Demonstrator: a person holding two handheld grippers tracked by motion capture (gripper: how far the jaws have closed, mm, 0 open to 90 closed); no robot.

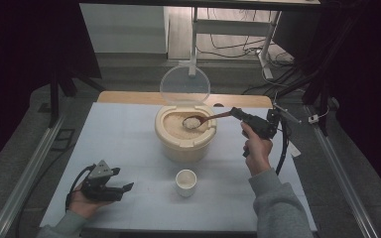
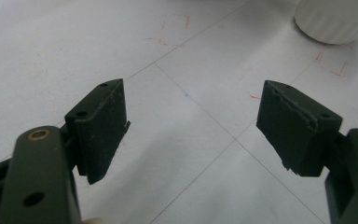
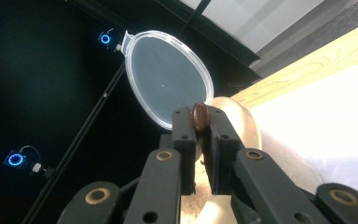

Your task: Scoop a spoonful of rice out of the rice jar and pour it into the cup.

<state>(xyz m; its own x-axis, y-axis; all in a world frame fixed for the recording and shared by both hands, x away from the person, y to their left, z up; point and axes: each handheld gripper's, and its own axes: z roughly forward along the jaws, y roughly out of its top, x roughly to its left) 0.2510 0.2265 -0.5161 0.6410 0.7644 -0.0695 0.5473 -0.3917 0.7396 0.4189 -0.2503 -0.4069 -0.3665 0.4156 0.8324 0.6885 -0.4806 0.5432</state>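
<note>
Scene: at a white table (image 1: 129, 148), you lift a spoonful of rice out of the cream rice bin (image 1: 184, 144), which stands toward the far edge, its clear lid (image 1: 184, 85) tipped up behind it.

Right gripper (image 1: 239, 114): jaws clamped narrow on the handle end of the wooden spoon (image 1: 209, 118); in the right gripper view the dark handle tip sits pinched between the pads (image 3: 185, 135).

Spoon's lie: its long axis runs from your gripper leftward across the bin's rim, its bowl loaded with rice and hanging over the grain.

Key relation: the white cup (image 1: 186, 182) stands toward the near edge, straight in front of the bin and well apart from the spoon bowl; judged from here, the load has to travel back toward you and down.

Left gripper (image 1: 124, 189): jaws wide and holding nothing, resting at the near left corner, cup just off to its right.

Nearer hand: the left sits closer to the cup.

Count: one bin, one lid, one spoon, one cup, two grippers.
</note>
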